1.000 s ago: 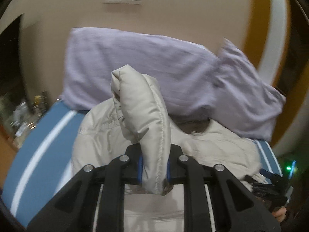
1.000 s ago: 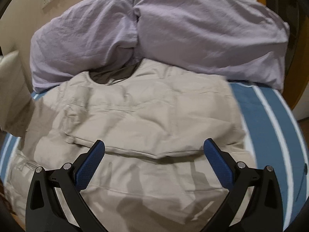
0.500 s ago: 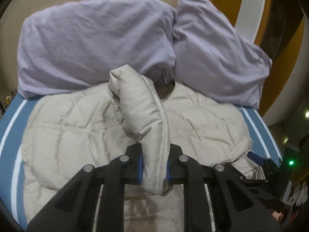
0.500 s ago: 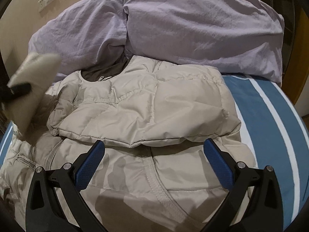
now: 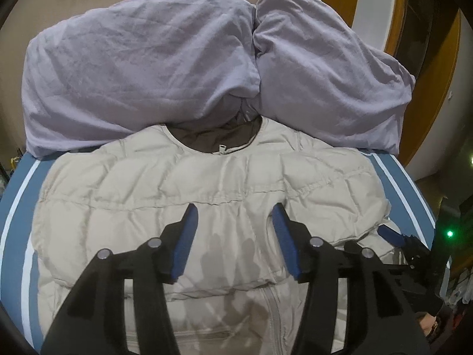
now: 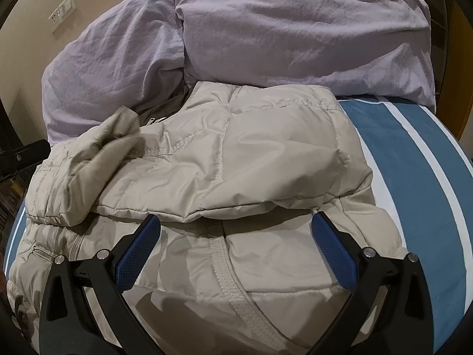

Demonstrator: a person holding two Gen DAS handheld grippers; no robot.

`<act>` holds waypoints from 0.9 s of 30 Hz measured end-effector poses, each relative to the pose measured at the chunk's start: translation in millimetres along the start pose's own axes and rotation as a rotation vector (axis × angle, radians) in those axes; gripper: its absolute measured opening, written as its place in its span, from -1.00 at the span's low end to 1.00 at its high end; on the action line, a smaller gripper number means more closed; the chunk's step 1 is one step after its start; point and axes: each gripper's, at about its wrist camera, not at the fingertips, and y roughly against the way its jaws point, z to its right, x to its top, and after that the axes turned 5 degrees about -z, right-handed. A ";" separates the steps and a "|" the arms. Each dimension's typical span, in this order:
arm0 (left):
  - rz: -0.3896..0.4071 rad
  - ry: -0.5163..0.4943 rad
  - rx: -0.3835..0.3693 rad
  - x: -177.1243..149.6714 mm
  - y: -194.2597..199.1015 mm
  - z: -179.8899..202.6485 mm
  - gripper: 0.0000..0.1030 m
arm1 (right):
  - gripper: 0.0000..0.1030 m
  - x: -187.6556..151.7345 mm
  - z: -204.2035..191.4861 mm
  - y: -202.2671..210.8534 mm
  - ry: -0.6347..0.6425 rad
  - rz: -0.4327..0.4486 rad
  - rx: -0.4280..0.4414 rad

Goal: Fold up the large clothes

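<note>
My left gripper (image 5: 233, 238) is spread open, nothing in it, hovering over the beige puffer jacket (image 5: 207, 195). My right gripper (image 6: 236, 251) is also wide open and empty at the folded sleeve edge. Jacket lies on the blue striped bed (image 6: 414, 159), collar against the lilac pillows (image 5: 142, 68).

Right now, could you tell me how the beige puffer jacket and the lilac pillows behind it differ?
The beige puffer jacket is quilted with stitched seams and a zipper; the lilac pillows are plain, wrinkled cloth. The jacket lies low, sleeves folded across its front; the pillows stand piled higher against the wall. Both rest on the blue-striped bed.
</note>
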 end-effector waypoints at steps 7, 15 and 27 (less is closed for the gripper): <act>-0.023 0.009 0.043 -1.9 -16.0 -4.2 0.03 | 0.97 -0.5 1.4 0.6 -0.004 0.000 0.003; -0.071 0.010 0.074 -9.1 -50.4 -3.2 0.03 | 0.97 0.2 1.3 0.1 -0.007 -0.004 0.003; -0.095 -0.036 0.142 -15.4 -81.2 8.2 0.09 | 0.97 -0.1 -1.5 -5.4 -0.001 -0.029 -0.018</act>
